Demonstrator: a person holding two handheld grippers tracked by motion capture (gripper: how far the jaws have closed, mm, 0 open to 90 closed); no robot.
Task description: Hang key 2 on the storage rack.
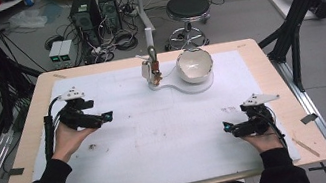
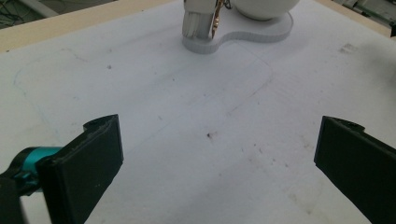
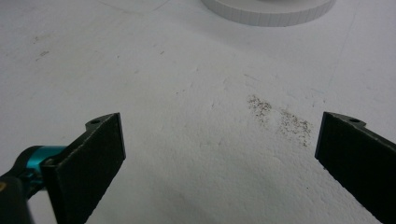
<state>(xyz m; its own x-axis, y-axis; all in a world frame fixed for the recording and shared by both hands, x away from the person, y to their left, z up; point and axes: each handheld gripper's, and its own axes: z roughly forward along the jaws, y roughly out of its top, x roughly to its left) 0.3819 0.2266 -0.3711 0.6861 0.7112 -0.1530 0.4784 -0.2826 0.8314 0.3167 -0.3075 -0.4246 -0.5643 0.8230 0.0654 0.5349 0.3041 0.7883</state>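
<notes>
A white bowl sits on a white stand at the far middle of the table. Beside it on the same stand is a small metal device with a brass part; it appears again in the left gripper view next to the bowl. My left gripper rests at the left of the white mat, open, with nothing between its jaws. My right gripper is at the right near the front edge, open and empty. The stand's rim lies ahead of it.
A white mat covers the wooden table. Dark specks lie on the mat. Beyond the table are a black stool, computer towers, cables and black frame legs.
</notes>
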